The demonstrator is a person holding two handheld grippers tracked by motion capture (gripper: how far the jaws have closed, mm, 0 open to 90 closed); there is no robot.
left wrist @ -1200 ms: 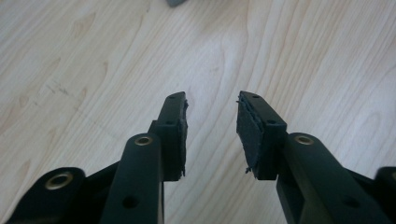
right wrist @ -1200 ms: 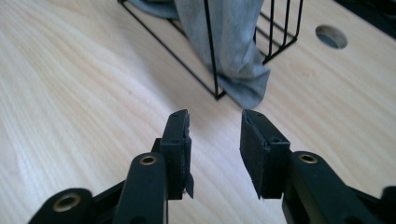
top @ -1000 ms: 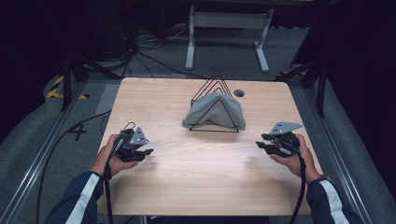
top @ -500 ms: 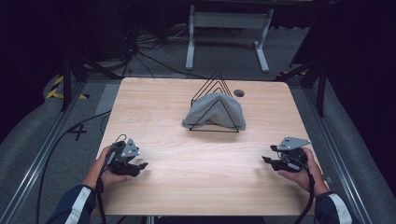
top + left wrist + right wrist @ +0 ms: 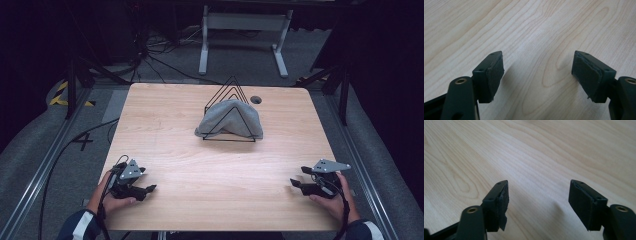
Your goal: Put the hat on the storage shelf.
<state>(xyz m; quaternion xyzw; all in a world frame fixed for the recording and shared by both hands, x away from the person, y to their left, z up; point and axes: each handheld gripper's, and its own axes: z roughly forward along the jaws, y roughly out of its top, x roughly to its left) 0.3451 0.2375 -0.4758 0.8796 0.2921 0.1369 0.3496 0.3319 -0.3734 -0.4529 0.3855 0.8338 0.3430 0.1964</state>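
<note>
1. The left tool sits low over the near left corner of the bench, held in the person's left hand. Its jaws stand spread and have just been opening, with nothing between them (the left gripper view shows bare wood grain between the pads).
2. The right tool sits low over the near right corner, held in the right hand. Its jaws are also spread, have just been opening, and hold nothing.
3. The grey cloth is draped over a black wire rack of triangular loops, on the far half of the bench at about the middle, well apart from both tools.
4. A small round hole lies in the bench top just right of the rack.
</note>
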